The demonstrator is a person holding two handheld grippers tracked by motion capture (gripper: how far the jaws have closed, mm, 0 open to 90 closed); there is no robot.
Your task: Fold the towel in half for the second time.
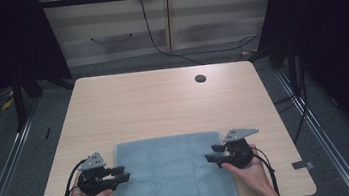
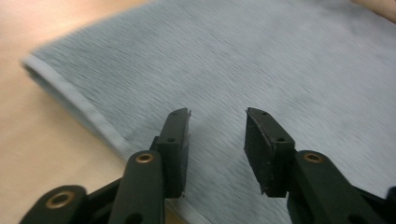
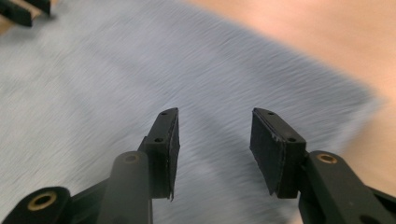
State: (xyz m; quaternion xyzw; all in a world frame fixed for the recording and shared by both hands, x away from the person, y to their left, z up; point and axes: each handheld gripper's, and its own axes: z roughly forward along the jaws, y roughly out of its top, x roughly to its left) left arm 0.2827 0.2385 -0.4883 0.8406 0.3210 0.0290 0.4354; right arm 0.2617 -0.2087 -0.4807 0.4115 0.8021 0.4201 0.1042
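No legible text, label, brand, number or sign anywhere.

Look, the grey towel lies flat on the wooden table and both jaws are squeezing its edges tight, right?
Not quite. The grey towel does lie flat on the wooden table, but nothing is squeezed. In the left gripper view the left gripper has its jaws apart with nothing between the pads, and the right gripper view shows the same for the right gripper.

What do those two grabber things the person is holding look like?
Both the left gripper and the right gripper are black, each with two flat-padded jaws, brass-coloured pins at the joints, a grey three-cornered plate on top and a black cable trailing back. No sleeves show on the forearms.
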